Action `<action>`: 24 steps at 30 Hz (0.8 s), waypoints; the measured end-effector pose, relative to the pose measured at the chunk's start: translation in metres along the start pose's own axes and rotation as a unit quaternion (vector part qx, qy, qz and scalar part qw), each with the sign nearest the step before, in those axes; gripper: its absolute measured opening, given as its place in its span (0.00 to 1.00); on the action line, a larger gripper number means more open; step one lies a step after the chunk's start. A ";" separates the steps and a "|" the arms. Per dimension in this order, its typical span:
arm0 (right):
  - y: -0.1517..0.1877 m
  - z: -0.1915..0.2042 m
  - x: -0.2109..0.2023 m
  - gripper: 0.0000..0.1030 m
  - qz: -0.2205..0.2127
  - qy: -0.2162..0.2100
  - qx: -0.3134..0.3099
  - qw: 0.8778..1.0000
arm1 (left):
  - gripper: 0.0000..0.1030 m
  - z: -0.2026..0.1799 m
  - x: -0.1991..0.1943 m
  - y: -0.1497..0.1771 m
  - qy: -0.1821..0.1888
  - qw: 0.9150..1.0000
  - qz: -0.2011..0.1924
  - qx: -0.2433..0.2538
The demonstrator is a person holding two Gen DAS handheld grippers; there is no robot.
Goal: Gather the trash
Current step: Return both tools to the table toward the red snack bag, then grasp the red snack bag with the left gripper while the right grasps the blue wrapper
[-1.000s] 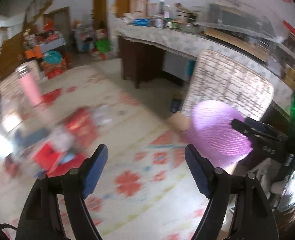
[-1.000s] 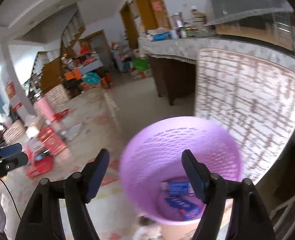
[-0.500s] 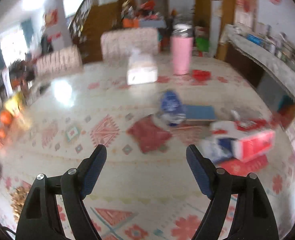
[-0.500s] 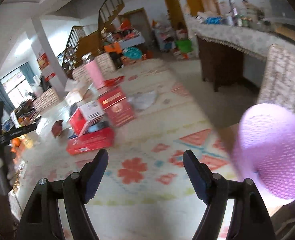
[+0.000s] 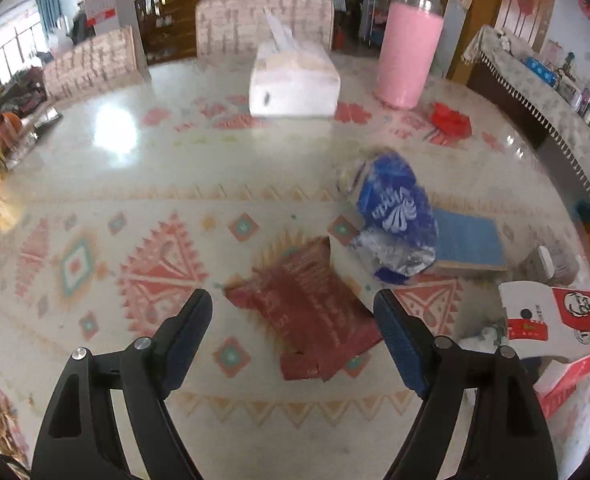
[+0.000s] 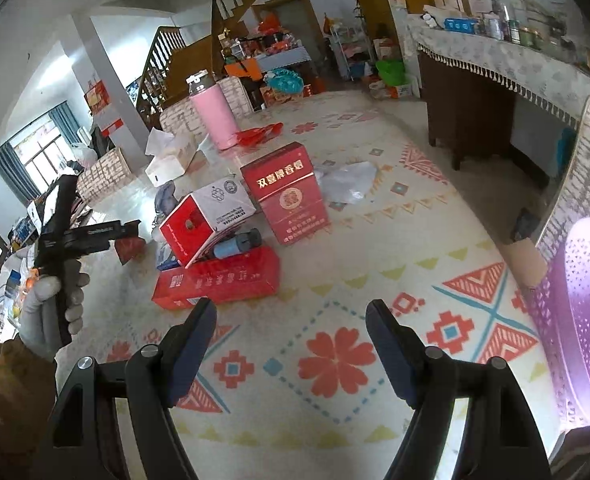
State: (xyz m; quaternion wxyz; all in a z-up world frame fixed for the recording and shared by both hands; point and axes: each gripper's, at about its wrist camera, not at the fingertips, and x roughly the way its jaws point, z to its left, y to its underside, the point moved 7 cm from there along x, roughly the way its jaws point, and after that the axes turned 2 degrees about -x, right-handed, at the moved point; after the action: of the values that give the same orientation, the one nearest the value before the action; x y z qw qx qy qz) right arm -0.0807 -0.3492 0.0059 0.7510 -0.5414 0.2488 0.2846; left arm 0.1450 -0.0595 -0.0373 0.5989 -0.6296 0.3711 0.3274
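Patterned plastic tablecloth (image 5: 143,184) over a big dining table, cluttered living room behind. Trash scattered mid-table: dark red wrapper (image 5: 307,312) lying flat, blue crumpled snack bag (image 5: 393,216) just beyond it, red cigarette cartons (image 6: 287,192) and a white-and-red box (image 6: 207,216) in a heap. Left gripper (image 5: 293,322) hangs low over the table, jaws spread wide, nothing held; the red wrapper sits between its fingertips, so it looks lined up as the next pick. Right gripper (image 6: 291,334) also spread and empty, over bare cloth near the purple mesh waste basket (image 6: 583,320) at the table's edge, handy for drops. Tissue box (image 5: 295,80) and pink bottle (image 5: 409,60) stand apart at the far side, probably not trash.
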 end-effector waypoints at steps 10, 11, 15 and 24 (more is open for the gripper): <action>-0.031 0.049 0.005 0.79 -0.016 -0.035 -0.046 0.998 | 0.30 0.008 -0.022 0.025 0.023 0.999 -0.002 -0.033; -0.035 0.057 0.005 0.79 -0.018 -0.044 -0.051 0.998 | 0.30 0.011 -0.026 0.026 0.023 0.999 -0.010 -0.033; -0.059 0.100 0.012 0.79 -0.023 -0.070 -0.079 0.994 | 0.30 0.023 -0.038 0.024 0.032 0.998 -0.036 -0.041; -0.110 0.206 0.126 0.83 0.036 -0.092 -0.137 0.986 | 0.30 0.057 -0.065 0.011 0.049 0.993 -0.091 -0.065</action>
State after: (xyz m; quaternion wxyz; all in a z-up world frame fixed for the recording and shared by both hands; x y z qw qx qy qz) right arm 0.0996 -0.1603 0.0539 0.6784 -0.6015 0.1567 0.3918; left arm 0.1043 0.0021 0.0087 0.5649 -0.7137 0.3190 0.2640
